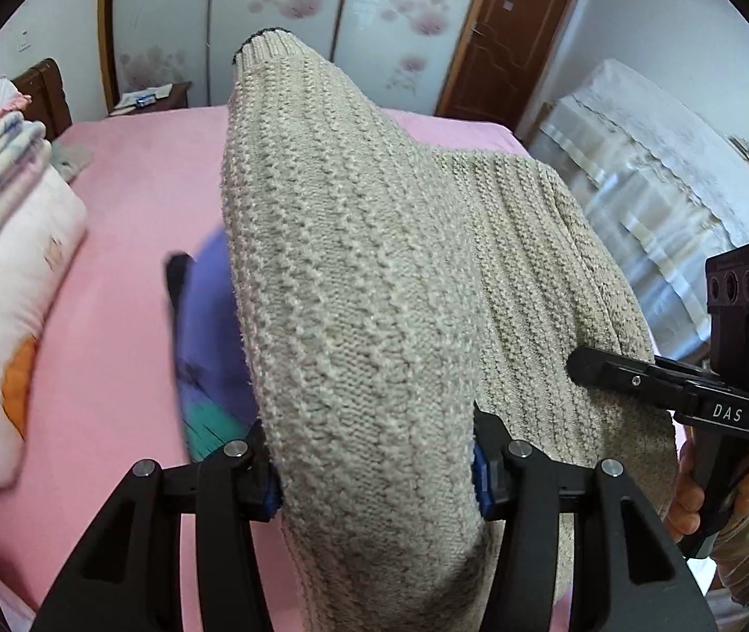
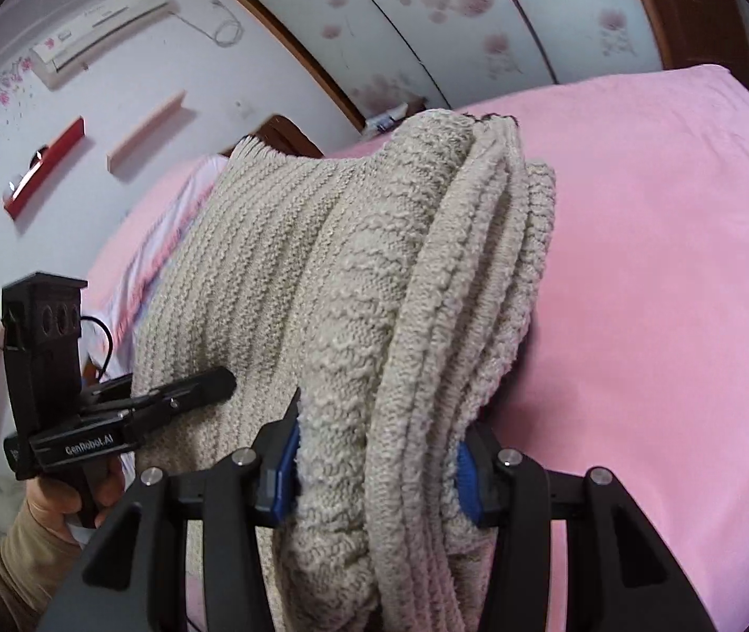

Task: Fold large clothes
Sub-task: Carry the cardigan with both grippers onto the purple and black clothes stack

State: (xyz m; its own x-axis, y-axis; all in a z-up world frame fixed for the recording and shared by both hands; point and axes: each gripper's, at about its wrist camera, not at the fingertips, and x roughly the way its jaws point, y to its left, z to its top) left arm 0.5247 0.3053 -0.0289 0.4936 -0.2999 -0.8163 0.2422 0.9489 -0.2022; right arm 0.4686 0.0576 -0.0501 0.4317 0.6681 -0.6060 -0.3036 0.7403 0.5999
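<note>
Sweater (image 1: 353,274) is looking pretty far along, I'd say: it's bunched into several thick knit layers and held up above the pink bed (image 1: 127,200) rather than lying flat on it. Left gripper (image 1: 374,479) is clamped on one end of the bundle and the right gripper (image 2: 374,474) is clenched on the stacked edges. What's left is probably just laying it down and squaring it up.

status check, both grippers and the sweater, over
Left gripper and right gripper both shut on beige knit sweater. Sweater bunched, held above pink bed. Purple garment lies beneath.
</note>
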